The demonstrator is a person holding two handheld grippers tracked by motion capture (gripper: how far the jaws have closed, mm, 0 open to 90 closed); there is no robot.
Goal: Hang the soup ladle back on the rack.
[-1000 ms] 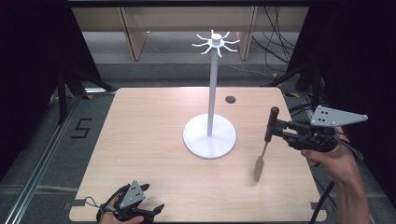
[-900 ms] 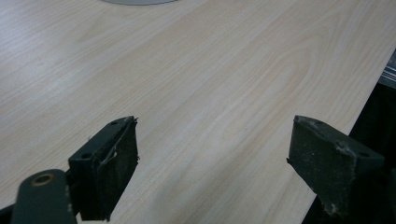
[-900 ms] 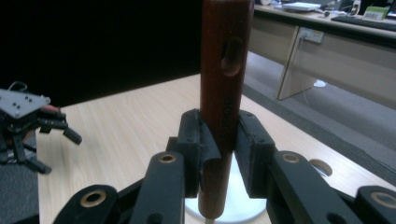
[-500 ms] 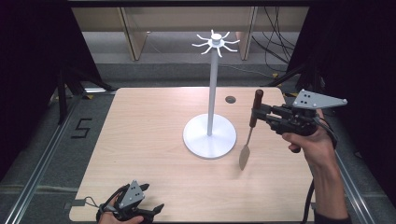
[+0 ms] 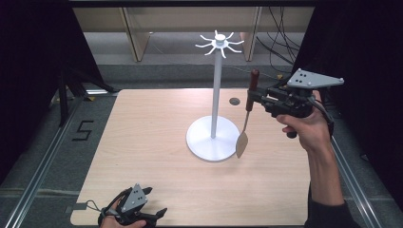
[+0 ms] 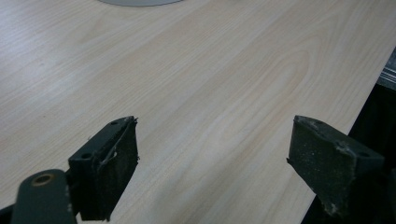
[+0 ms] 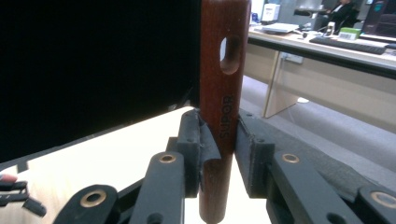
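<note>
A white stand (image 5: 216, 90) with a round base (image 5: 205, 142) and a ring of hooks (image 5: 219, 42) at its top rises from the middle of the table. My right gripper (image 5: 253, 100) is shut on the dark wooden handle (image 7: 223, 93) of a spatula, held upright to the right of the pole. The spatula's metal blade (image 5: 242, 142) hangs down over the base's right edge. The handle has a hanging hole (image 7: 230, 55) near its top. My left gripper (image 5: 157, 214) rests at the table's front edge, jaws wide open, nothing between its pads (image 6: 116, 161).
The light wooden table (image 5: 152, 133) has a small dark round mark (image 5: 234, 101) behind the stand. Metal rails (image 5: 43, 161) run along the table's left and right sides. Cables (image 5: 280, 42) and wooden furniture legs (image 5: 135, 33) stand behind the table.
My right gripper has carried the spatula up and to the left, closer to the stand's pole. The left gripper has stayed put.
</note>
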